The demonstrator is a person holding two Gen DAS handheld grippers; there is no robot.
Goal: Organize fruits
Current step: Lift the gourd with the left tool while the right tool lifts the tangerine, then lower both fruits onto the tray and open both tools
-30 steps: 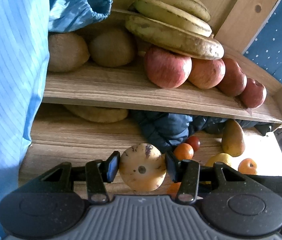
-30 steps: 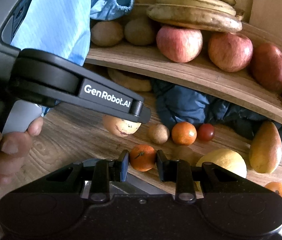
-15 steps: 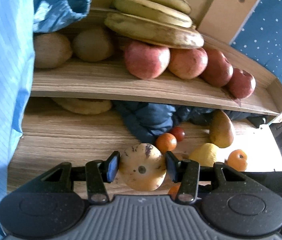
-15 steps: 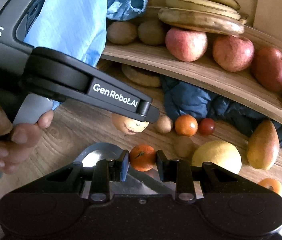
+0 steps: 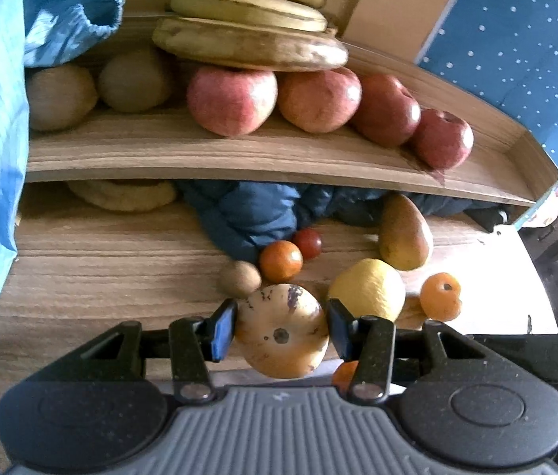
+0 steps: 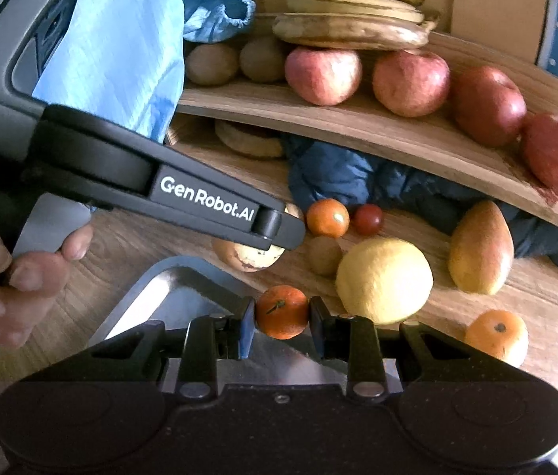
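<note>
Left hand-held gripper (image 5: 281,330) is clamped on a round yellow fruit with brown spots (image 5: 281,332), held above the wooden desk (image 5: 100,269). Right hand-held gripper (image 6: 282,318) is clamped on a small orange mandarin (image 6: 282,312), over a grey metal tray (image 6: 183,289) on the desk. Behind both grippers stands a curved wooden shelf (image 5: 239,154) carrying red apples (image 5: 231,99), yellow bananas (image 5: 251,27) and brown kiwis (image 5: 136,79). Just below the shelf, on the desk, lie a large yellow lemon (image 6: 383,279) and a yellow-brown pear (image 6: 480,247).
</note>
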